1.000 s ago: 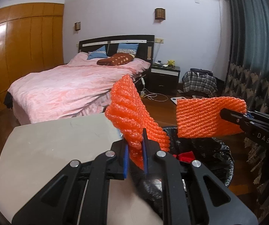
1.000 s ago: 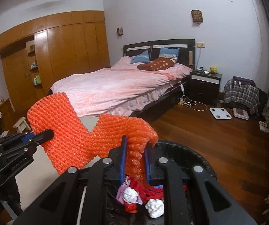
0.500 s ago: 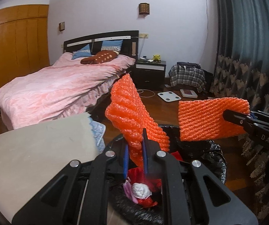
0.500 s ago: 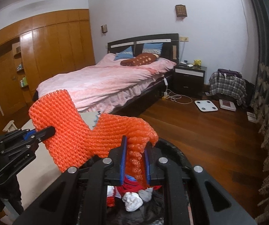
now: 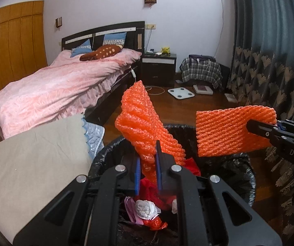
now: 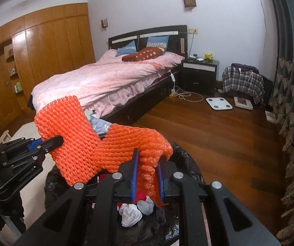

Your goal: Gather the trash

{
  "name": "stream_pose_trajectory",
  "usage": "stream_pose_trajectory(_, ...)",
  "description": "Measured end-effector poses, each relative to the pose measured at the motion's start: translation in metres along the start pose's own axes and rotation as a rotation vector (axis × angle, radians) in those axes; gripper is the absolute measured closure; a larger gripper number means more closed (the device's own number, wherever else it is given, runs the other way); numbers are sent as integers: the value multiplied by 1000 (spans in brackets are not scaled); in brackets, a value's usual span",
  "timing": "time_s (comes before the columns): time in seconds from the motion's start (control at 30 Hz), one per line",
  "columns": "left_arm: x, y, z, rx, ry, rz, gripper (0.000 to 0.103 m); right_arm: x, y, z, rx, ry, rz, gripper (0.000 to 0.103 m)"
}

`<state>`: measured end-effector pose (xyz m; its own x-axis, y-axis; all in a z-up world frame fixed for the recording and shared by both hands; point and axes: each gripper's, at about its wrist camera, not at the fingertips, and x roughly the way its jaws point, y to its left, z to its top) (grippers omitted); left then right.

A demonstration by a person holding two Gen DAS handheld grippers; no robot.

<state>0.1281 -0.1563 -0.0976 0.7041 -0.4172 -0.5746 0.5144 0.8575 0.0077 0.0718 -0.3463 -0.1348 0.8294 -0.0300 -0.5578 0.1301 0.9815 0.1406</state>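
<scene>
Both grippers are clamped on orange foam netting above a black-lined trash bin (image 5: 247, 170): the left gripper (image 5: 148, 162) pinches one foam net (image 5: 144, 127), and the right gripper (image 6: 148, 172) pinches a second foam net (image 6: 134, 141). "DAS" can be read in white on the right gripper's body in the left wrist view. Inside the bin lie crumpled white paper (image 5: 145, 209), red plastic (image 5: 153, 188) and a pink scrap (image 5: 131, 209). A beige-covered table (image 5: 34, 164) stands just beside the bin.

Left gripper (image 5: 148, 171): black angular linkage arms showing silver screw heads, blue pads lining inner fingers. Right gripper (image 6: 148, 174): matching; white lettering showing along its side.
</scene>
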Motion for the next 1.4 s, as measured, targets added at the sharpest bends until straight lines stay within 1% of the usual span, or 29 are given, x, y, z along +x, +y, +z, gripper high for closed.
stream_pose_trajectory(0.07,9,0,-3,2,19,4,91,9,0,1,0,15,2,87)
stream_pose_trajectory(0.13,15,0,-4,1,33,6,89,18,0,-3,-3,30,1,87)
stream_pose_trajectory(0.17,19,1,-6,-3,43,-1,89,22,1,-4,-6,41,-3,85)
stream_pose_trajectory(0.2,22,1,-5,-6,48,0,83,25,1,-5,-11,52,-9,81)
stream_pose_trajectory(0.23,23,3,-6,-11,51,1,75,29,2,-7,-17,63,-14,70)
stream_pose_trajectory(0.27,24,4,-6,-13,51,2,71,31,1,-7,-22,71,-14,64)
stream_pose_trajectory(0.3,24,7,-8,-16,51,2,64,33,2,-9,-26,77,-15,60)
stream_pose_trajectory(0.47,20,16,-10,-27,49,7,58,30,2,-12,-27,79,-26,52)
stream_pose_trajectory(0.53,16,19,-10,-29,44,14,54,27,2,-11,-24,75,-30,47)
stream_pose_trajectory(0.57,13,21,-10,-30,39,18,53,25,3,-10,-24,69,-34,42)
stream_pose_trajectory(0.63,6,23,-8,-28,27,26,44,20,2,-7,-25,55,-40,36)
stream_pose_trajectory(0.67,2,25,-7,-26,22,30,42,17,3,-6,-24,48,-43,31)
stream_pose_trajectory(0.7,-2,27,-7,-26,17,32,37,14,4,-4,-23,40,-45,25)
stream_pose_trajectory(0.73,-7,29,-6,-27,13,35,30,11,5,-2,-21,32,-46,22)
stream_pose_trajectory(0.8,-14,31,-3,-33,5,39,22,5,7,1,-16,15,-44,12)
stream_pose_trajectory(0.87,-25,33,-1,-36,-6,42,17,-2,10,5,-13,0,-37,7)
stream_pose_trajectory(0.93,-35,33,0,-32,-14,52,13,-11,16,8,-17,-11,-24,6)
stream_pose_trajectory(1.07,-57,36,3,-37,-26,73,10,-30,32,12,-36,-34,7,6)
stream_pose_trajectory(1.4,-115,48,7,-64,-82,109,8,-82,64,26,-48,-84,89,6)
